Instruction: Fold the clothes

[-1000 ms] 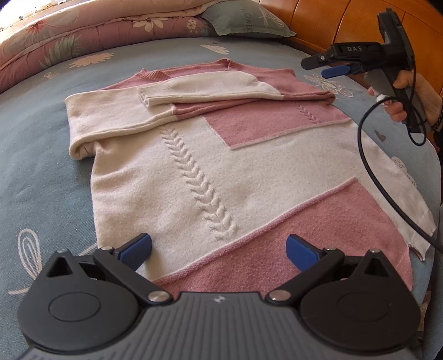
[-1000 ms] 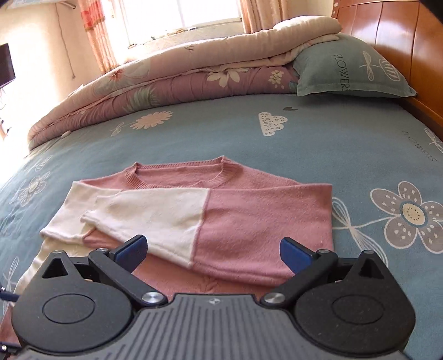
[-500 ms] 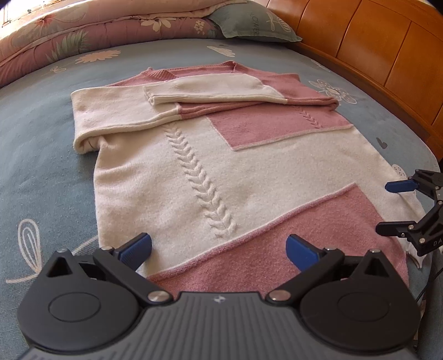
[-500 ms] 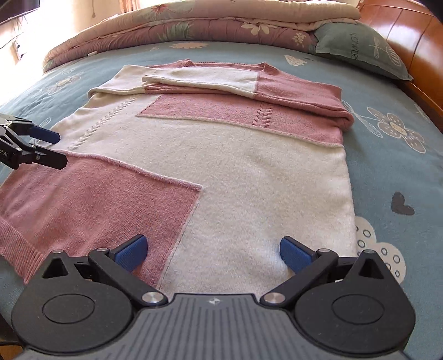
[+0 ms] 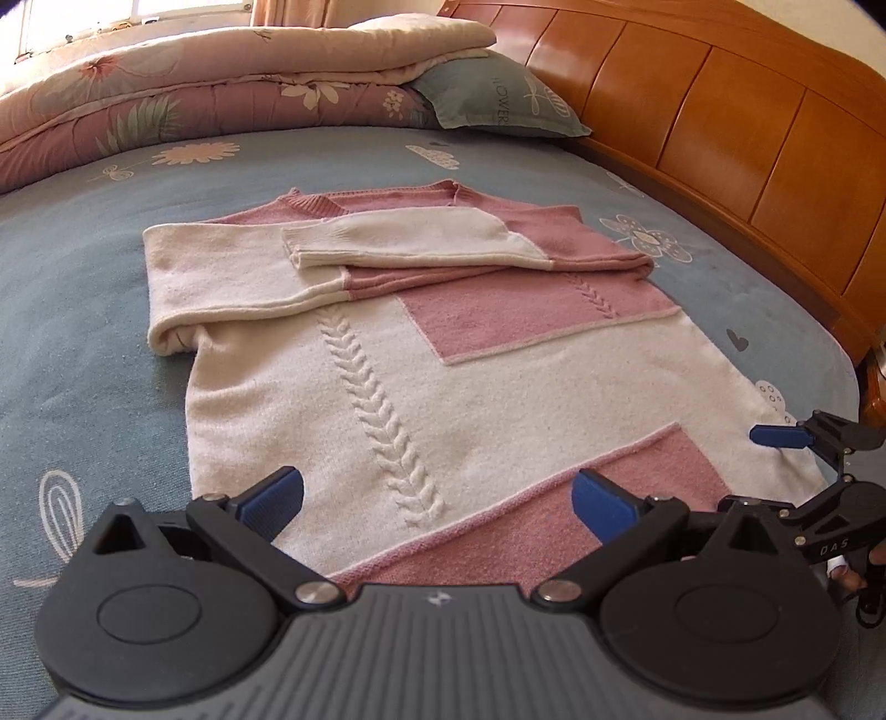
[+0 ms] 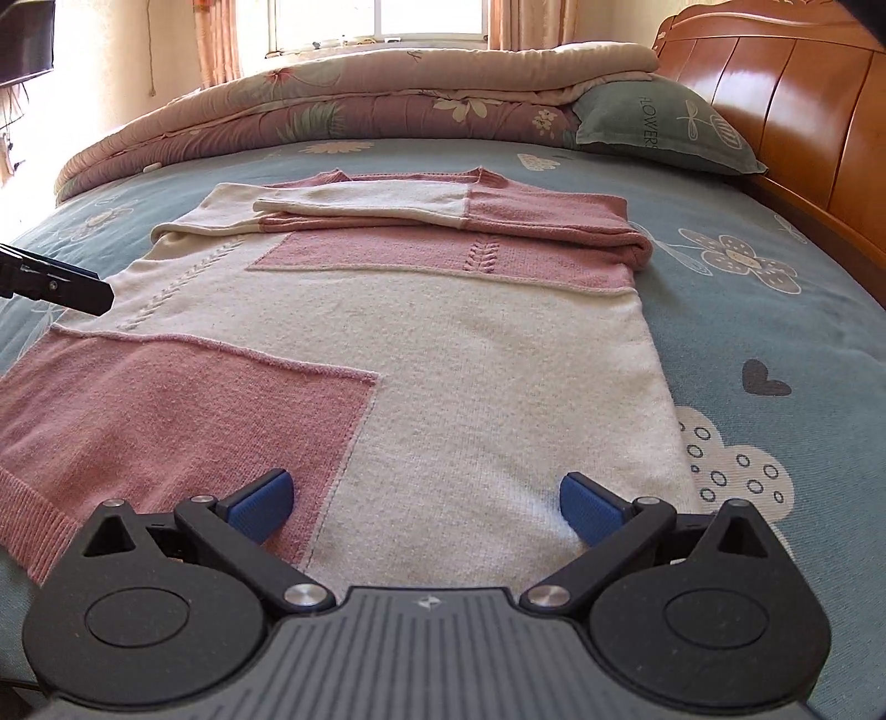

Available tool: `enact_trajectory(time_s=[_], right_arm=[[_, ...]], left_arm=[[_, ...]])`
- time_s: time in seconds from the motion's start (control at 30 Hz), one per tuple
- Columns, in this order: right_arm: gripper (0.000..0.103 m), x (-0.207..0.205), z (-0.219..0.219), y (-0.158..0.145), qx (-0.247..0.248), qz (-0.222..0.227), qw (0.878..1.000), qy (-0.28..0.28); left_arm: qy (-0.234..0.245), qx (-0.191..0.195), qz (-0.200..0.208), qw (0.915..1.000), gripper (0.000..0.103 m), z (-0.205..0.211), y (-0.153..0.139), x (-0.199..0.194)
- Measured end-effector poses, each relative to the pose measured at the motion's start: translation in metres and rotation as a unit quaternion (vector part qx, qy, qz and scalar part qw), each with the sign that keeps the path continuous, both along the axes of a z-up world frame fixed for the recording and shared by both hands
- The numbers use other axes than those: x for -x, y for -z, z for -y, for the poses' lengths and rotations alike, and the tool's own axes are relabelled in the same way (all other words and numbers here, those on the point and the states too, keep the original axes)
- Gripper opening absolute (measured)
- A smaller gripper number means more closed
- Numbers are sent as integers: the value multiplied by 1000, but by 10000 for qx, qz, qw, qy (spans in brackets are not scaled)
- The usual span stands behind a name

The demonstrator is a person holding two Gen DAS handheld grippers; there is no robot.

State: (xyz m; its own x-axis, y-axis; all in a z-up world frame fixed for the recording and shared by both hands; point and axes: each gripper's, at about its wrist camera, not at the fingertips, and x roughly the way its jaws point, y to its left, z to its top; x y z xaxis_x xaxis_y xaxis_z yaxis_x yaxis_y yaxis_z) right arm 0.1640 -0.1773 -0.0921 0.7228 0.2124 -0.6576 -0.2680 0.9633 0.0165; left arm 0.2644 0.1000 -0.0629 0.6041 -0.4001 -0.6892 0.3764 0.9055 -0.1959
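Sweater (image 5: 470, 387) in pink and cream lies flat on the blue flowered bedsheet (image 5: 83, 288), front up, its neckline toward the far side of the bed and its hem nearest me. Both sleeves are folded across the chest: the cream-cuffed one (image 5: 410, 243) lies on top, the other under it with a cream fold bulging at the sweater's left edge. A cable-knit braid runs down the cream panel toward my left gripper (image 5: 437, 501).

I hold that left gripper low over the hem, jaws spread wide and empty, one blue pad above the cream knit and the other above the pink corner panel. My right gripper (image 6: 426, 507) hovers over the opposite end of the hem, jaws equally wide with nothing between them, one pad over the pink block and the other over cream. From the left wrist view it shows at the sweater's right hem corner; whether either gripper touches the cloth I cannot tell.

Beyond the sweater a rolled floral quilt (image 6: 332, 116) runs along the far side, a grey-green pillow (image 6: 664, 127) rests against the wooden headboard (image 5: 720, 138), and a window (image 6: 376, 22) shines behind.
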Motion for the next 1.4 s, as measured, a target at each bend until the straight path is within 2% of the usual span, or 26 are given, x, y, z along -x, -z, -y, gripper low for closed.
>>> enact_trajectory(time_s=[0.2,0.43,0.5,0.6,0.63,0.73,0.83,0.93,1.03,1.13,1.27,1.33,1.4], right_arm=[[103,0,-1,1,-25,89,9999,65],[103,-3,-2,0,32,-29,10000,84],[103,-2,1,-2,26,-87,10000,26],[103,1,4,-4,14,-170,9998,-38],[103,1,5,-5,20,-207,9998,-65],[103,1,7,-7,5,-352,9994,-60],[103,3,7,-8,48,-411,9991,-91],[103,4,8,-8,69,-457,9989,-110],[103,5,8,-9,79,-462,9988,-120],[103,5,8,-9,87,-460,9988,-125],[103,5,8,-8,88,-456,9988,-123],[103,4,8,-8,84,-457,9988,-130],[103,5,9,-8,84,-453,9988,-138]], left_arm=[[-452,-112,-274,9985,102,-8,12,-9],[-753,55,112,9971,102,-13,-5,-4],[-918,507,-85,9945,102,-17,-5,-19],[-956,849,-365,9911,102,-13,3,-47],[-985,918,-459,9898,102,-12,6,-56],[-1270,678,-667,9873,102,-14,18,-82],[-1631,753,-740,9809,102,-30,19,-97],[-1775,1092,-785,9749,102,-39,9,-100],[-1464,1453,-669,9762,102,-35,2,-102],[-1492,1613,-775,9725,102,-32,12,-116],[-2014,1811,-847,9589,102,-45,31,-135],[-2209,1970,-760,9522,102,-51,30,-137],[-2332,1919,-715,9506,102,-51,25,-136]])
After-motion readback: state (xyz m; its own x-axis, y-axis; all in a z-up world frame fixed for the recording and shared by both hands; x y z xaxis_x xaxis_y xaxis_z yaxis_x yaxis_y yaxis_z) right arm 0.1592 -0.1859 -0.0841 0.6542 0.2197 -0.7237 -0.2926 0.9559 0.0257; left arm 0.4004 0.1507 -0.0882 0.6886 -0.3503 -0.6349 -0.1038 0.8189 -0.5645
